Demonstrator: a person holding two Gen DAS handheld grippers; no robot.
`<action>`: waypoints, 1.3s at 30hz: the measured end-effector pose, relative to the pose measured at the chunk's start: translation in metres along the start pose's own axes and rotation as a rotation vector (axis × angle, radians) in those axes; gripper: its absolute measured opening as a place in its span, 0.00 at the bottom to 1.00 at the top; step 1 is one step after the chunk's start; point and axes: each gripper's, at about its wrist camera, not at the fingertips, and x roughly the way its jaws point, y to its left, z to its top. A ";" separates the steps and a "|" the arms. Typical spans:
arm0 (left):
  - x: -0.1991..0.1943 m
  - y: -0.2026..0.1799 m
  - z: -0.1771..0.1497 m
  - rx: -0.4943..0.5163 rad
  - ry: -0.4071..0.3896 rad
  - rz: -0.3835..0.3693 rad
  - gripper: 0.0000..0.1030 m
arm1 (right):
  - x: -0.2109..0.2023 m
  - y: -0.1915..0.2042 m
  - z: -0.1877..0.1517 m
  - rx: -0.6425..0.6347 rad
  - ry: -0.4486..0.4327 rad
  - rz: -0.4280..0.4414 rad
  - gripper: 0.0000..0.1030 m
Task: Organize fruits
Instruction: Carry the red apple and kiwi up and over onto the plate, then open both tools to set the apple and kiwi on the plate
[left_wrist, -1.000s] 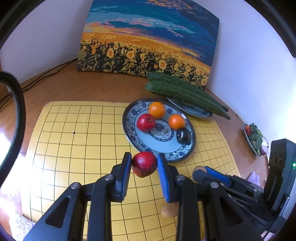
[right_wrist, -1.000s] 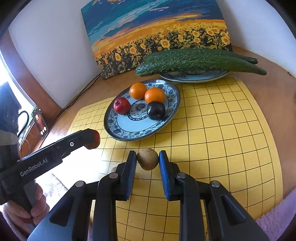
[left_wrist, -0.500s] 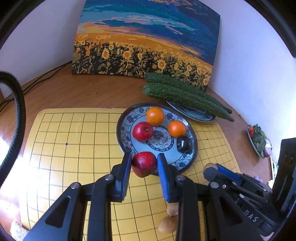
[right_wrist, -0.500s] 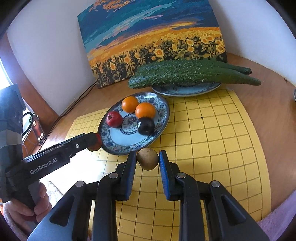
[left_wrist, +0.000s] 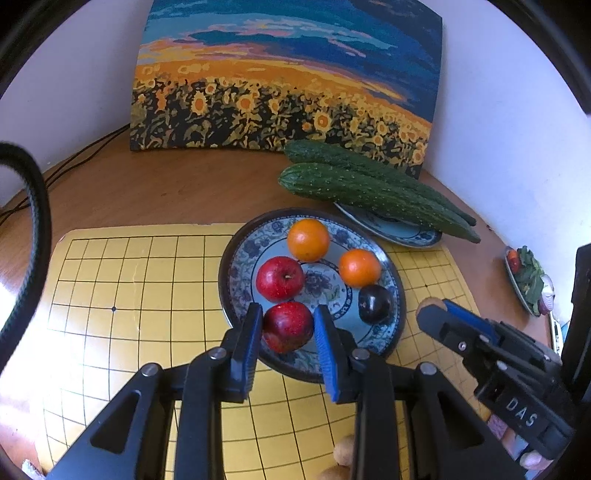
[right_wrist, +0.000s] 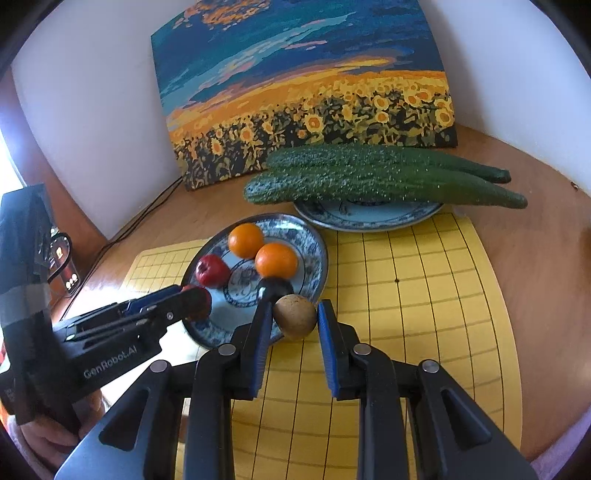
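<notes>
My left gripper is shut on a red apple and holds it over the near rim of the blue patterned plate. The plate holds another red apple, two oranges and a dark plum. My right gripper is shut on a brown kiwi just at the plate's right front edge. The left gripper also shows in the right wrist view, the right gripper in the left wrist view.
The plate sits on a yellow grid mat on a wooden table. Two long cucumbers lie on a second plate behind. A sunflower painting leans on the wall. More brown fruit lies on the mat near me. A small dish of greens is far right.
Both grippers have moved forward toward the plate with their fruit. The apple is now over the plate's near rim, the kiwi at its edge.
</notes>
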 end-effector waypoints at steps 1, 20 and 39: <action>0.001 0.000 0.001 0.000 -0.001 0.002 0.29 | 0.001 0.000 0.002 -0.002 -0.001 -0.001 0.26; 0.013 0.008 0.011 -0.010 -0.035 0.014 0.29 | 0.029 0.002 0.018 -0.072 0.003 -0.023 0.26; 0.003 0.002 0.008 0.010 -0.037 0.026 0.34 | 0.027 0.009 0.012 -0.084 -0.018 0.018 0.37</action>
